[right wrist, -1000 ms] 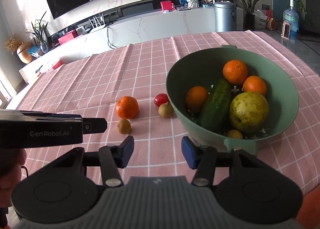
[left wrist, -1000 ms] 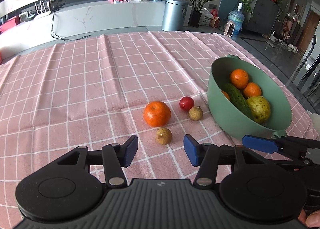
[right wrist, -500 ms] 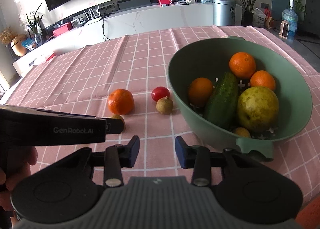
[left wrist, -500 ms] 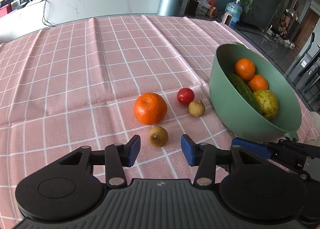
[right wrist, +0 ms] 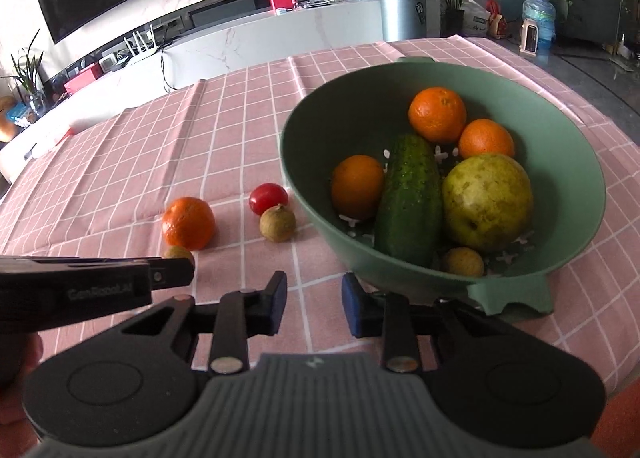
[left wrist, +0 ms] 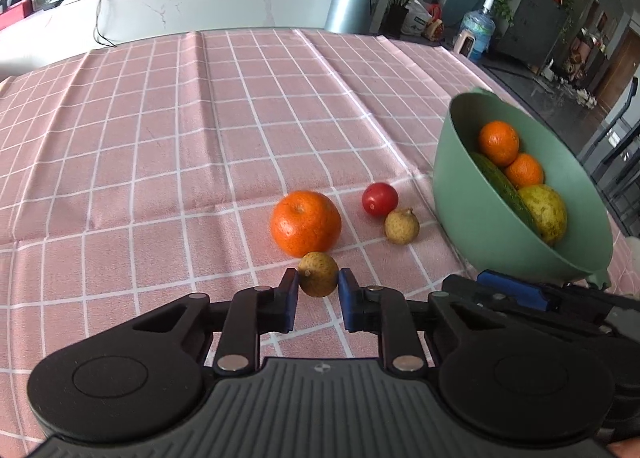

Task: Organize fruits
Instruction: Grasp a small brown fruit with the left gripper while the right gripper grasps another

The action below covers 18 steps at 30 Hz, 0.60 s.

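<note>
My left gripper (left wrist: pixel 319 278) is shut on a small brown longan (left wrist: pixel 318 268) that rests on the pink checked tablecloth. Just beyond it lies an orange (left wrist: pixel 306 221). To the right of the orange are a red tomato (left wrist: pixel 380 198) and a second longan (left wrist: pixel 401 226). The green bowl (left wrist: pixel 452 193) on the right holds oranges, a cucumber (right wrist: pixel 408 197), a pear (right wrist: pixel 486 201) and a longan. My right gripper (right wrist: pixel 314 284) hovers over bare cloth near the bowl's front, its jaws closing with nothing between them. The left gripper (right wrist: pixel 172 272) shows there too, hiding most of the held longan (right wrist: pixel 178 252).
The tablecloth (left wrist: pixel 160 145) stretches far back and left. The table's right edge runs just past the bowl, with floor, a water bottle (left wrist: pixel 476 31) and a cabinet beyond. A grey bin (left wrist: pixel 352 1) and a white counter stand behind the table.
The left gripper came down and forward onto the near longan and closed on it. The right gripper's jaws narrowed and it edged closer to the bowl.
</note>
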Available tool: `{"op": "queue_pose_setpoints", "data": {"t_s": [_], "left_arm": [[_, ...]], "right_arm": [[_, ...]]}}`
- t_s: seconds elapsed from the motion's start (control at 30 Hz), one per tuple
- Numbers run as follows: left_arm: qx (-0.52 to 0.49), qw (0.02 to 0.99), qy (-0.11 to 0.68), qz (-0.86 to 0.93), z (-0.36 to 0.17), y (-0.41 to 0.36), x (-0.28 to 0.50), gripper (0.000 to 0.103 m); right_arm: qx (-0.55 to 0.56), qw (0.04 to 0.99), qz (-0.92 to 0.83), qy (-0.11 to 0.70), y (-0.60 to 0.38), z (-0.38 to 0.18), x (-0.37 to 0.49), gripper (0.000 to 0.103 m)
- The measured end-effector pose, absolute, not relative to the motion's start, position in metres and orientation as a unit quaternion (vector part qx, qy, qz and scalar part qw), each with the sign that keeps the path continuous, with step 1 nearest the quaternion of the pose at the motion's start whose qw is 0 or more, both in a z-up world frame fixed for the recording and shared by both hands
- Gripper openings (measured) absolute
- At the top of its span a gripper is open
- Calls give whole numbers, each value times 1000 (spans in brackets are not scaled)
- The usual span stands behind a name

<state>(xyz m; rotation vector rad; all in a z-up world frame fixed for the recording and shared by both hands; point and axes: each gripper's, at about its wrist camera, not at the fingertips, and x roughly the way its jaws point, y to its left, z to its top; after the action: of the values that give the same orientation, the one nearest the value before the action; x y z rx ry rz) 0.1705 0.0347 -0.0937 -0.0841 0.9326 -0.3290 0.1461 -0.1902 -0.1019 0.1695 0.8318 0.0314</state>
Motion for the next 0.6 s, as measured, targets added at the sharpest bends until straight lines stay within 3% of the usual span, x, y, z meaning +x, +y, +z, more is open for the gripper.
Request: {"op": "queue_pose_setpoints", "data": {"t_s": [0.6], "left_arm": [[-94,897,421,-96,-80,81,174,23]], "right_arm": [[37,934,-80,347,-126,-115,173,25]]}}
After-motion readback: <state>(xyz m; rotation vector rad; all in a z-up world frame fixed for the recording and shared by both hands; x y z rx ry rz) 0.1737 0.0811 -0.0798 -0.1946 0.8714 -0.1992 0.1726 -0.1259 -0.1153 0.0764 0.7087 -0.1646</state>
